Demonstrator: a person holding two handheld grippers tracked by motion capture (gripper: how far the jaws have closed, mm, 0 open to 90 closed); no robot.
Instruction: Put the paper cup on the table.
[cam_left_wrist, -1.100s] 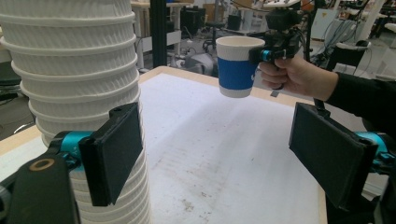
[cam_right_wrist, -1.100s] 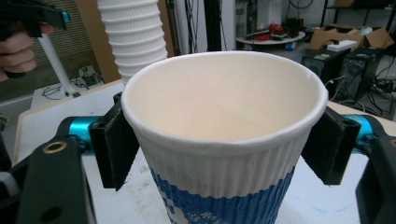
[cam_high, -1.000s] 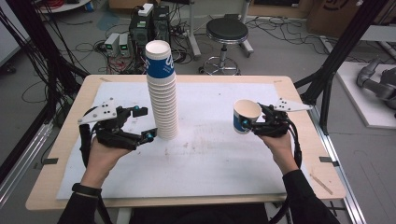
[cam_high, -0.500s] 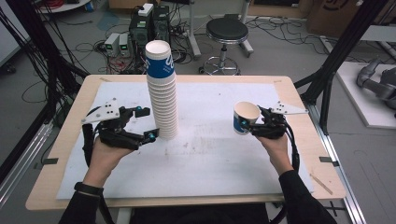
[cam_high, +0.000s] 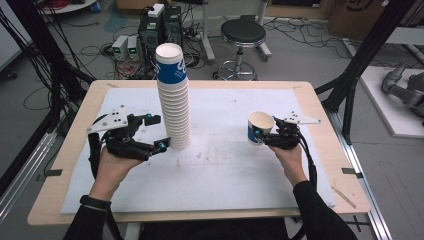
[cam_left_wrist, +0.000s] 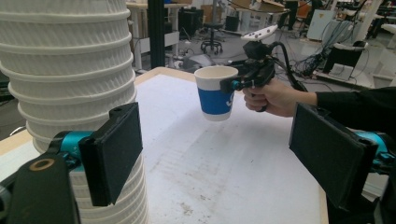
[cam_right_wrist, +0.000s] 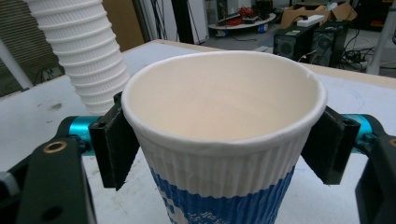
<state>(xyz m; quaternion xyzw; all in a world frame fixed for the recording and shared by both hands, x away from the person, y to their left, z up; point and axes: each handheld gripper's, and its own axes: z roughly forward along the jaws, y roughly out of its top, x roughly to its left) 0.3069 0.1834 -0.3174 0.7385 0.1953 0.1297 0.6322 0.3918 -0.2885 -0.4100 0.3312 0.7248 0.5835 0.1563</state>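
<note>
One single white-and-blue ribbed paper cup (cam_high: 259, 128) is held upright, mouth up, in the right gripper (cam_high: 270, 136), clear of the white sheet that covers the wooden table (cam_high: 320, 107), over its right half. In the right gripper view the two black jaws press on opposite sides of the cup (cam_right_wrist: 224, 140) just below its rim; they have just been closing a little on it.

One tall stack of ribbed white paper cups (cam_high: 173, 100), topped by a cup with a blue band, stands on the table's middle left. The cups in it are too closely nested to count exactly.

The left gripper (cam_high: 155, 132) sits at the stack's base with jaws spread and released. In the left gripper view one jaw lies just beside the stack (cam_left_wrist: 70, 93); whether it touches I cannot tell.
</note>
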